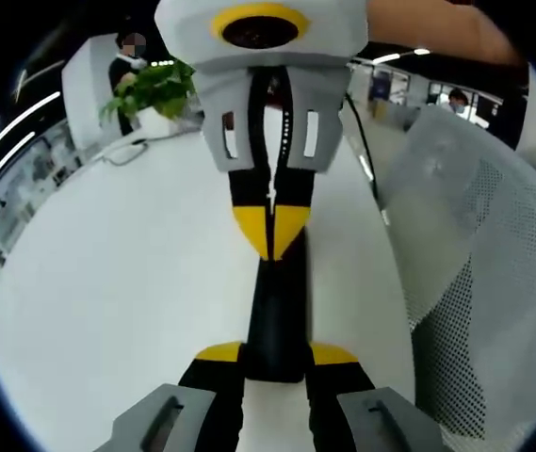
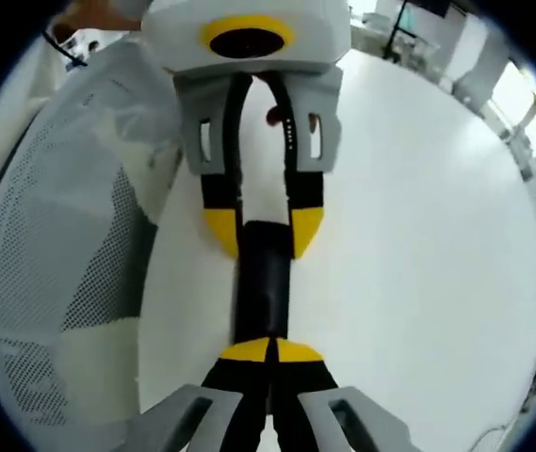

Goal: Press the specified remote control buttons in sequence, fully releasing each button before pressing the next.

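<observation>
The black remote control [image 1: 275, 315] lies lengthwise on the white table [image 1: 107, 282] and serves as the landmark here. In the left gripper view, the left gripper [image 1: 277, 356] sits at the remote's near end, its yellow-tipped jaws spread to the remote's width and clasping that end from both sides. At the remote's far end, the right gripper [image 1: 270, 231] points back toward the camera, its yellow tips pressed together and resting on the remote's top. To the right of the remote stands a white mesh chair [image 1: 475, 282]. Beyond the remote's far end, a green potted plant [image 1: 154, 89] stands at the table's far edge.

In the right gripper view, the right gripper [image 2: 269, 350] has its tips closed together at the near end of the remote [image 2: 260, 287], while the left gripper [image 2: 263, 231] straddles the far end.
</observation>
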Demonstrator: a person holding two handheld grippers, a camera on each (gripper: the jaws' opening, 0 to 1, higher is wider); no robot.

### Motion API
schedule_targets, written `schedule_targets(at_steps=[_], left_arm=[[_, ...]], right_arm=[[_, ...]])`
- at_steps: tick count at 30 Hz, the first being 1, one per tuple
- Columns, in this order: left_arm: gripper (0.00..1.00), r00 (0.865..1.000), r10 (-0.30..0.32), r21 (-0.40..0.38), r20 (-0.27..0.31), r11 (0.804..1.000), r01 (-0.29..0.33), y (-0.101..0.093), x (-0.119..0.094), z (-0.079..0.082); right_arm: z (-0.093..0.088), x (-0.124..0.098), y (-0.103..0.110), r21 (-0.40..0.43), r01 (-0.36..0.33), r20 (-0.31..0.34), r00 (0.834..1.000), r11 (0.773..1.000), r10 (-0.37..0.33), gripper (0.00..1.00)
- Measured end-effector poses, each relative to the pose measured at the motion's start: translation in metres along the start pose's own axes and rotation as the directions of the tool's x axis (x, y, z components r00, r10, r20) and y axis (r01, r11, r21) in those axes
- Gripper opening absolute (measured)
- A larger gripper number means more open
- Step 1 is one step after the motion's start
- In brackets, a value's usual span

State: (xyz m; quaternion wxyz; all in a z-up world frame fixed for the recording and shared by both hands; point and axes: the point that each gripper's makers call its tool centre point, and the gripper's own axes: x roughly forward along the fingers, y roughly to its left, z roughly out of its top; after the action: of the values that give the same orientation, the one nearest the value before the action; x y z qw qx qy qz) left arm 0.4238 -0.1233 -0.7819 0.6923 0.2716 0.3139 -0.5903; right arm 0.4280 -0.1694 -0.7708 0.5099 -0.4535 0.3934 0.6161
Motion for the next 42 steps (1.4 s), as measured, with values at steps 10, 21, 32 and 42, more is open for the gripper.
schedule_targets(at_steps=[10,21,32,42], left_arm=[[0.24,1.0,-0.002,0.002,-0.001,1.0,0.002,0.0005,0.0001,0.0001],[0.24,1.0,-0.001,0.002,-0.003,1.0,0.001,0.0,0.0003,-0.0003],[0.24,1.0,0.001,0.002,-0.004,1.0,-0.001,-0.0007,0.0003,-0.001],[0.24,1.0,0.0,0.003,-0.005,1.0,0.0,-0.0004,-0.0007,-0.0014]], right_arm=[[0.0043,0.0021,0.0038,-0.034,-0.017,-0.008,1.0,0.999,0.017,0.0],[0.0049,0.0045,0.0075,-0.062,-0.029,-0.028,0.999,0.998,0.027,0.0],[0.0042,0.0057,0.0069,-0.09,-0.031,-0.052,0.998,0.995,0.027,0.0],[0.0035,0.0059,0.0058,-0.099,-0.029,-0.06,0.998,0.995,0.024,0.0]])
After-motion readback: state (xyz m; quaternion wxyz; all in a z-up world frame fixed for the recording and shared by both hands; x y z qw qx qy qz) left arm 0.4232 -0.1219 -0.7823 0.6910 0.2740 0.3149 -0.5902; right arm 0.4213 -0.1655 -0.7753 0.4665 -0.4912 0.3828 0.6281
